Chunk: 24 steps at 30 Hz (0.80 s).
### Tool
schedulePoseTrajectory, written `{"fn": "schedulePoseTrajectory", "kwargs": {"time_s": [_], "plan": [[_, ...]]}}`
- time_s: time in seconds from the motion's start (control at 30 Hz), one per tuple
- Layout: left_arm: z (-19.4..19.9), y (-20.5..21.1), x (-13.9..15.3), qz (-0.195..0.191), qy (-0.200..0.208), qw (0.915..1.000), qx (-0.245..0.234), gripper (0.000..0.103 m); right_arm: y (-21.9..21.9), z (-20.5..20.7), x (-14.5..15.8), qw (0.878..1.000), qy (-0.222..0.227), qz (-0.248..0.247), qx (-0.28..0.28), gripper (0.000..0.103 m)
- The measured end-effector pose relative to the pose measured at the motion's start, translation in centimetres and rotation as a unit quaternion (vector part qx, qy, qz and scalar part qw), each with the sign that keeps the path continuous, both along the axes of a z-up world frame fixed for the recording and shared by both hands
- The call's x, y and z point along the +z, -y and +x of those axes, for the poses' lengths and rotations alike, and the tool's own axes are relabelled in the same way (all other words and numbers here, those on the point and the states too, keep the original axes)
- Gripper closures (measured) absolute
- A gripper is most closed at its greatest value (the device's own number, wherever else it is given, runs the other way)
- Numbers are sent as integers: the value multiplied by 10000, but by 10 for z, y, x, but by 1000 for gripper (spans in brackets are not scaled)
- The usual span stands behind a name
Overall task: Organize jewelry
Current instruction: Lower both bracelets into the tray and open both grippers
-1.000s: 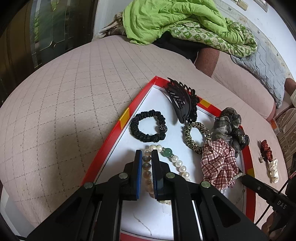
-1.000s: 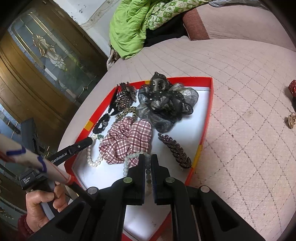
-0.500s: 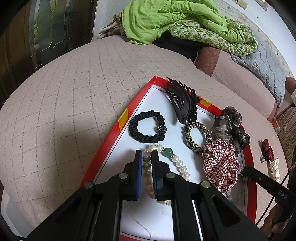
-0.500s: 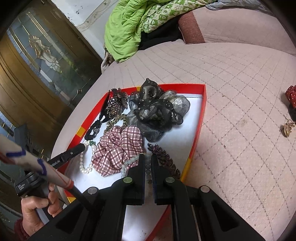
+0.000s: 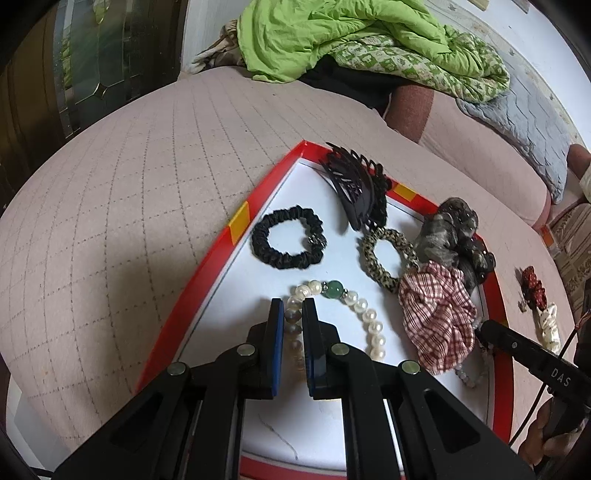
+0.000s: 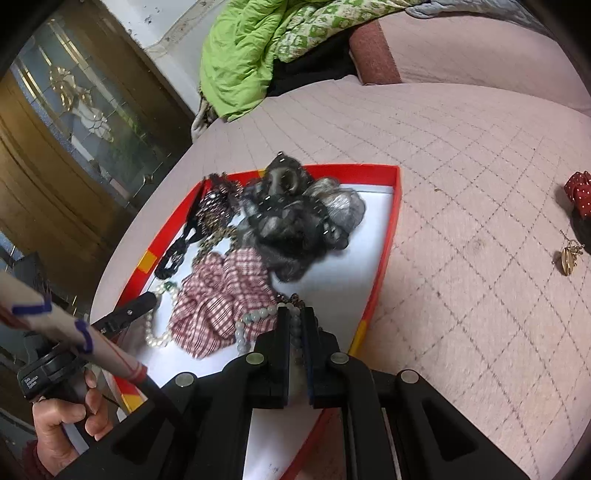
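A red-rimmed white tray (image 5: pixel 236 229) lies on the pink quilted bed. My left gripper (image 5: pixel 293 314) is shut on a grey bead bracelet (image 5: pixel 293 318), whose beads run between the fingers. A pearl bracelet with a green bead (image 5: pixel 334 290) curves just beyond the tips. My right gripper (image 6: pixel 294 314) is shut on a pale green bead bracelet (image 6: pixel 255 317), which loops left over the plaid scrunchie (image 6: pixel 221 291). A brown beaded hair clip (image 6: pixel 291 297) shows just past its tips. In the left wrist view the right gripper (image 5: pixel 484 326) sits at the plaid scrunchie (image 5: pixel 436 317).
The tray also holds a black scrunchie (image 5: pixel 286 242), a black claw clip (image 5: pixel 354 184), a leopard scrunchie (image 5: pixel 386 258) and a grey organza scrunchie (image 6: pixel 295 221). A red dotted bow (image 6: pixel 578 192) and a gold pendant (image 6: pixel 569 258) lie on the bed right of the tray. A green quilt (image 5: pixel 332 33) is heaped behind.
My right gripper has shifted slightly across the tray with the pale bracelet, so the brown clip now sits right at its tips. The left gripper has stayed still.
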<state>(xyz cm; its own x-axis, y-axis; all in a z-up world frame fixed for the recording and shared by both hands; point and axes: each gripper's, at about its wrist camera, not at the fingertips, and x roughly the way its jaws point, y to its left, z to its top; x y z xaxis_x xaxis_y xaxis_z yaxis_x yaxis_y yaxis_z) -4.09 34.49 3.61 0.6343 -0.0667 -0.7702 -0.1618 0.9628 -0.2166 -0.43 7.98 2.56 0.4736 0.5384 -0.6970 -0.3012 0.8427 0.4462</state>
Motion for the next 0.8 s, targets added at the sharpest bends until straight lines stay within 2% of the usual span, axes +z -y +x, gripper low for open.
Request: {"fn": "schedulePoseTrajectory", "kwargs": {"time_s": [0.43,0.8], "plan": [[-25,4,7,2,99,9999,-44,94,-21,-33,1,9989,-150,-30,453,96],[-39,10,9,11,68,9999,-92,94,-28,-38,1,9979,-263,-167,571,95]]}}
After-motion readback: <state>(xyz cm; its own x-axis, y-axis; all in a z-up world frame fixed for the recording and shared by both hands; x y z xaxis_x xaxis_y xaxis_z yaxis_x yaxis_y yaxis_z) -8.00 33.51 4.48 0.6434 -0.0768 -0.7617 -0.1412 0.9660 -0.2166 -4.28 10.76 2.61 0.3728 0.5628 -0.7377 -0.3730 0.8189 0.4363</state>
